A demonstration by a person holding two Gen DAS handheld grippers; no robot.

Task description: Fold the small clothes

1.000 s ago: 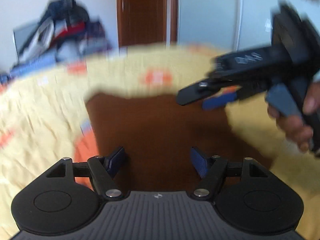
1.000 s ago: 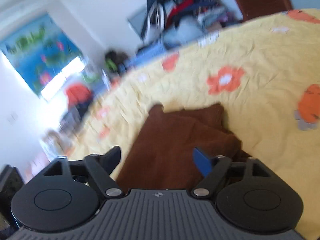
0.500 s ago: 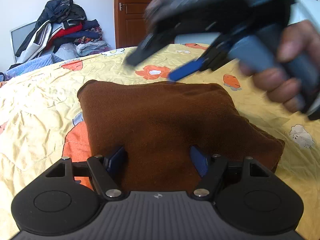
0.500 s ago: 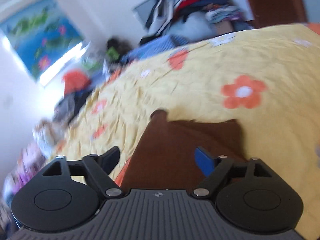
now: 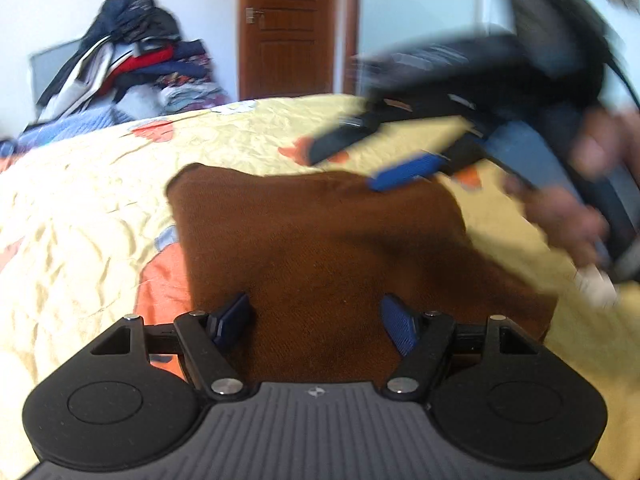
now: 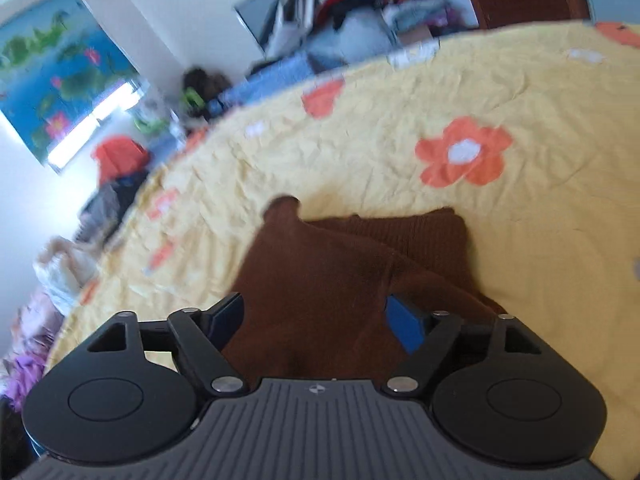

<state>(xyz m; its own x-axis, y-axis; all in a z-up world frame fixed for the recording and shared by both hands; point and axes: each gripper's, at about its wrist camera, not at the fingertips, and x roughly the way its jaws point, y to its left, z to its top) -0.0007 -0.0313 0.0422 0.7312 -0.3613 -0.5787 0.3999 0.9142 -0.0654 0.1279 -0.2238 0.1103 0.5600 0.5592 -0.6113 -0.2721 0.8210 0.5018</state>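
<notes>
A folded brown garment (image 5: pixel 320 240) lies flat on the yellow flowered bedspread (image 5: pixel 80 208). My left gripper (image 5: pixel 316 320) is open and empty, low over the garment's near edge. My right gripper (image 5: pixel 360 160) shows blurred in the left wrist view, open, above the garment's far right corner. In the right wrist view the right gripper (image 6: pixel 316 320) is open and empty over the same garment (image 6: pixel 340 272), whose folded layers show at its far end.
A heap of clothes (image 5: pixel 132 72) lies beyond the bed's far left edge. A brown door (image 5: pixel 286 28) stands behind the bed. Bags and clothes (image 6: pixel 108 184) sit on the floor at the left in the right wrist view.
The right gripper has swung across above the garment and come down toward its far right corner. The left gripper has stayed open over the near edge.
</notes>
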